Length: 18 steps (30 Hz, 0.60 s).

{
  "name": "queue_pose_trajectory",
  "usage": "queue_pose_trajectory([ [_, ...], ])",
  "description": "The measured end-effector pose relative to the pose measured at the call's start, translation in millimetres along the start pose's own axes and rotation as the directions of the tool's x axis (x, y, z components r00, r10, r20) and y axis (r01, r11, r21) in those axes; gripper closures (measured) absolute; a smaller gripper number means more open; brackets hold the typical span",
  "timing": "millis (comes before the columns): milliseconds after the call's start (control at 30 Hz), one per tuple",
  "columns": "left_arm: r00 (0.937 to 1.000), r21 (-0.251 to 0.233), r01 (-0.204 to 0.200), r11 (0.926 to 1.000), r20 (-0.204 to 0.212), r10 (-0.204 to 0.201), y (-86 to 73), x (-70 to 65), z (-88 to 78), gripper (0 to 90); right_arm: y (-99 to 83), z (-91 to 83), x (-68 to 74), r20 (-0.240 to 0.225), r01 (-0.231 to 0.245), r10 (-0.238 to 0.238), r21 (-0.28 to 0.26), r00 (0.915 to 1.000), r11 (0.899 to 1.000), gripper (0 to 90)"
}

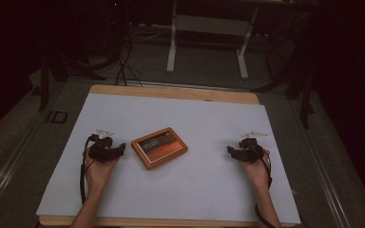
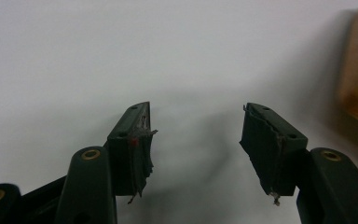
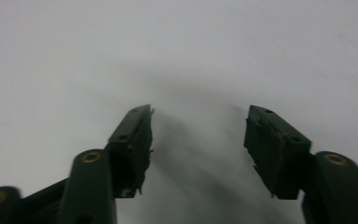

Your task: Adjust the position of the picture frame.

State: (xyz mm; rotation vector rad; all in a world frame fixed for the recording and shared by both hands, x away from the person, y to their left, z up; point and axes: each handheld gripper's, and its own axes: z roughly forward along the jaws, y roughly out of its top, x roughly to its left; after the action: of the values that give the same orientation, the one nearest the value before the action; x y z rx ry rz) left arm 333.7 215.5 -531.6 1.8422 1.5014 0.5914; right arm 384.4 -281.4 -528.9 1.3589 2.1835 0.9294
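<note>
High view: orange-framed flat box (image 1: 159, 147) lying flat on white table (image 1: 180, 118), a little left of the middle, turned slightly askew. Left gripper (image 1: 117, 148) resting just beside the box's left edge, not touching; right gripper (image 1: 231, 151) well apart from it, on the right side of the table. Left gripper view: fingers (image 2: 135, 140) standing apart, nothing between them but white table surface, with a blurred orange edge of the box at the right border. Right gripper view: fingers (image 3: 133, 135) also spread wide, holding nothing, bare table ahead. Probably the very start of the work: both grippers waiting low near the table, box not yet grasped. Next move, most likely, for the left gripper: turning toward the box and bringing one finger over its near edge, the other under or against the frame. Thin and flat as it looks, the box probably not easy to pinch from above; perhaps the right gripper needed to steady the far side.
</note>
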Motion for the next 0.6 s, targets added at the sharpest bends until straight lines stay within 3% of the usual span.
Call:
queue_pose_trajectory([
  [133,0.9993,-0.042,0.021,0.9989,0.033,-0.02,-0.9,-2.0,-16.5,42.1,3.7,-2.9,6.6,-0.019,0.023,-0.024,-0.03,0.9995,0.999,42.2],
  [367,0.9973,-0.075,0.042,0.9963,0.064,-0.037,-0.5,-3.7,-33.5,40.3,5.0,-1.2,14.7,-0.041,0.054,-0.055,-0.026,0.9977,0.998,41.3],
  [500,0.9934,-0.081,0.061,0.9949,0.102,-0.053,-0.1,-3.3,-41.9,40.1,7.1,0.7,21.6,-0.051,0.084,-0.085,-0.022,0.9951,0.996,41.2],
  [600,0.9895,-0.096,0.071,0.9928,0.132,-0.058,1.5,-6.1,-48.8,39.5,8.4,1.5,24.4,-0.066,0.08,-0.082,-0.027,0.9944,0.996,41.2],
])
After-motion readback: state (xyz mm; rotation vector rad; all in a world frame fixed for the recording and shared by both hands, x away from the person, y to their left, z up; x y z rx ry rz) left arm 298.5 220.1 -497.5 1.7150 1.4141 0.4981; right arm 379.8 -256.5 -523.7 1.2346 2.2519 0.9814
